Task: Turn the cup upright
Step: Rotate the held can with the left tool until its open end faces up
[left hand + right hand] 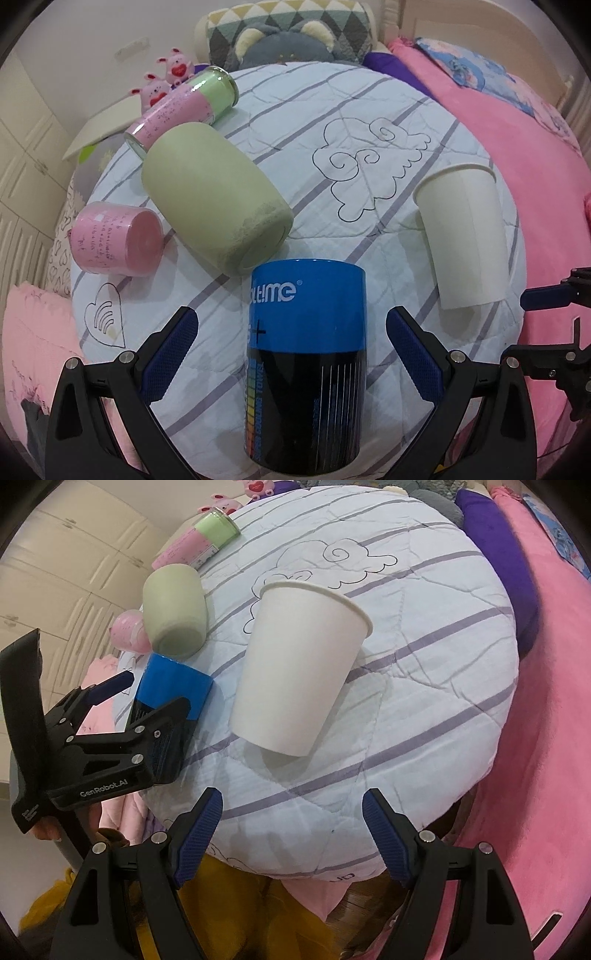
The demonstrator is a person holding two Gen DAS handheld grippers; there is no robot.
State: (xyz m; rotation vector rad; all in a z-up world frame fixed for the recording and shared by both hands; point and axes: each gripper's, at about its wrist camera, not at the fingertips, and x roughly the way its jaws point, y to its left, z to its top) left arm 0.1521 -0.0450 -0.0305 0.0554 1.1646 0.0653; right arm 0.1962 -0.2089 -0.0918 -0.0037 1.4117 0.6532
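A blue and black cup lies on its side on the striped quilt, between the open jaws of my left gripper; the fingers do not touch it. In the right wrist view the same cup is at left with the left gripper around it. A white paper cup lies on its side, rim away, ahead of my open, empty right gripper. It also shows at the right of the left wrist view.
A sage green cup, a pink cup and a pink and green glass bottle lie on their sides at the left. Plush toys sit at the back. A pink blanket lies to the right.
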